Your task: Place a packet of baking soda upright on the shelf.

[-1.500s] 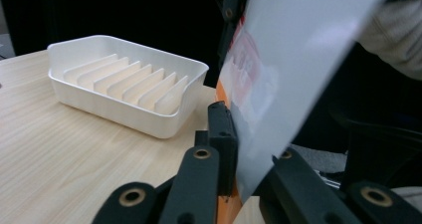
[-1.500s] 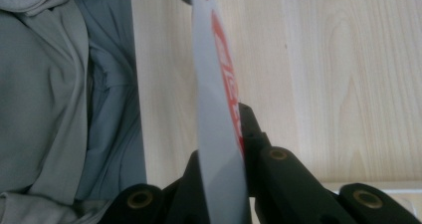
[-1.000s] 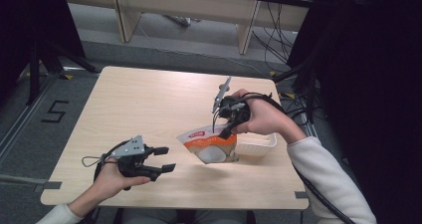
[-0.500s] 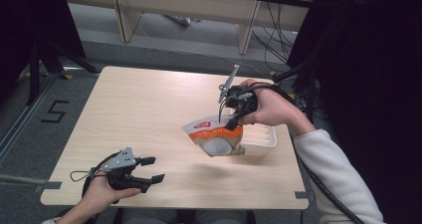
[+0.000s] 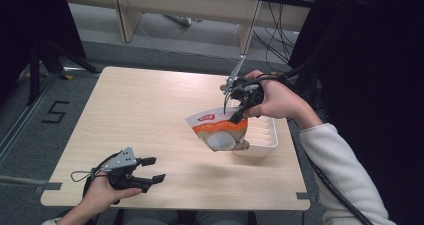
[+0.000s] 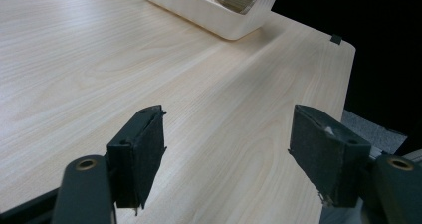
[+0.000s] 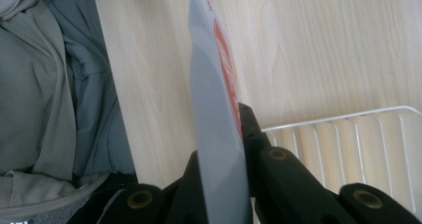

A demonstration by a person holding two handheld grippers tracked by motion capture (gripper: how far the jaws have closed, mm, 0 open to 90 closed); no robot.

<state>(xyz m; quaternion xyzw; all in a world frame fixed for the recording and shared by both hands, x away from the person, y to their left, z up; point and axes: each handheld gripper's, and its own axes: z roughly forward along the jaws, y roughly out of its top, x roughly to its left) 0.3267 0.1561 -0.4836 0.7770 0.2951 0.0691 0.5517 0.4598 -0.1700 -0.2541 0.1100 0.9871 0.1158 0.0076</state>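
Observation:
An orange and white food pouch [image 5: 220, 130] hangs tilted, its lower end over the near left corner of a white ribbed tray [image 5: 262, 135]. My right gripper [image 5: 234, 120] is shut on the pouch's top edge. In the right gripper view the pouch [image 7: 219, 134] stands edge-on, pinched by the right gripper [image 7: 239, 129], with the tray [image 7: 348, 149] below. My left gripper [image 5: 154, 169] rests near the table's front left; its jaws have just been opening, with nothing between them. In the left gripper view the left gripper [image 6: 229, 149] is open over bare wood, and the tray [image 6: 199, 7] lies far ahead.
The light wooden table [image 5: 150, 105] has bare room across its left and middle. Desk legs and cables stand on the floor beyond its far edge. A dark curtain hangs to the right. A person's grey clothing [image 7: 50, 84] lies past the table's near edge.
The right gripper has raised the pouch and carried it right, partly over the tray. The left hand has drawn back toward the table's front left edge and its jaws stand a bit wider.

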